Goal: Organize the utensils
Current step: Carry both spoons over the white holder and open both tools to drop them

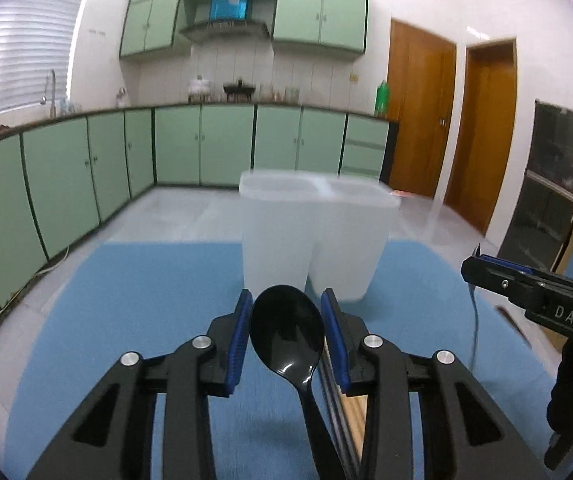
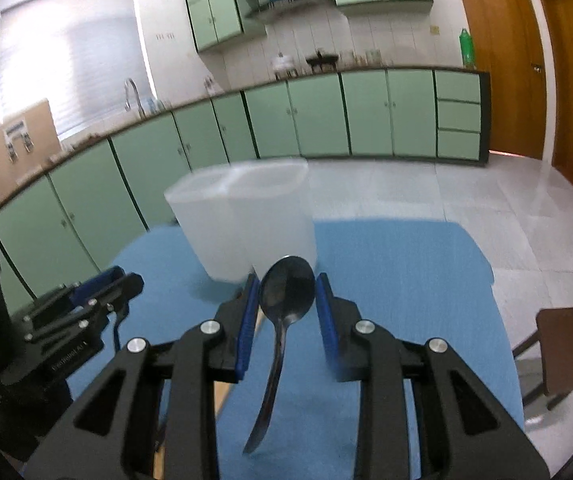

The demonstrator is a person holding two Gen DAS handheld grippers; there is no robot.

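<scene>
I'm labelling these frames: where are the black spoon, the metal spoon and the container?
black spoon [image 1: 286, 322], left wrist view, on its bowl
metal spoon [image 2: 287, 290], right wrist view, on its bowl
container [image 1: 276, 236], left wrist view, on its front wall

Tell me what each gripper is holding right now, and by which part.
Left gripper clamps the black plastic spoon by its bowl; right gripper clamps the metal spoon by its bowl.

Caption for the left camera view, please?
Left gripper grips a black spoon before a two-compartment container.
</scene>
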